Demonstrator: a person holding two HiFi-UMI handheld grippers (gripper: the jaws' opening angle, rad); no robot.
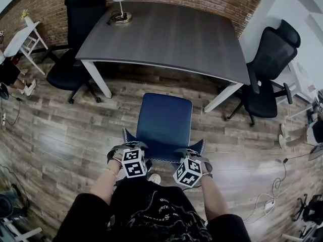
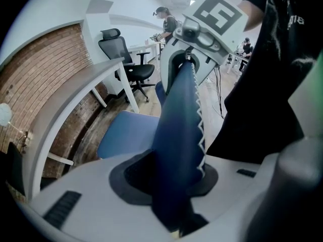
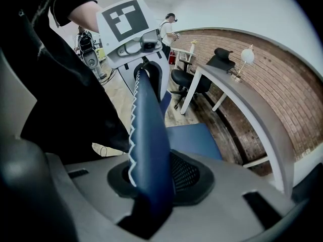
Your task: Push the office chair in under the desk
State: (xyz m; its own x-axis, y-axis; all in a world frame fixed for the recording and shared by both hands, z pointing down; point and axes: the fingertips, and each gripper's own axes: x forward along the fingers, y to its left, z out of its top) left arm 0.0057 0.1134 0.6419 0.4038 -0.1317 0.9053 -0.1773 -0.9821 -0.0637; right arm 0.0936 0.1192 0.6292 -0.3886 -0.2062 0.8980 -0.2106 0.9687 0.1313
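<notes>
A blue office chair [image 1: 165, 117] stands on the wood floor just in front of the grey desk [image 1: 166, 34], its seat facing the desk. My left gripper [image 1: 128, 153] and right gripper [image 1: 194, 158] are each shut on the top edge of the chair's backrest [image 1: 164, 154], one near each corner. In the left gripper view the backrest [image 2: 179, 150] runs between the jaws of my left gripper [image 2: 174, 185] toward the other gripper. In the right gripper view the backrest [image 3: 149, 150] is likewise clamped in my right gripper [image 3: 151, 185]. The seat [image 3: 194, 137] lies short of the desk's edge [image 3: 242, 92].
One black office chair [image 1: 75, 49] sits at the desk's left end and another [image 1: 267, 69] at its right. A lamp [image 1: 120, 4] stands on the far side of the desk. A white side table [image 1: 22, 39] is far left. Cables [image 1: 267, 200] lie on the floor at right.
</notes>
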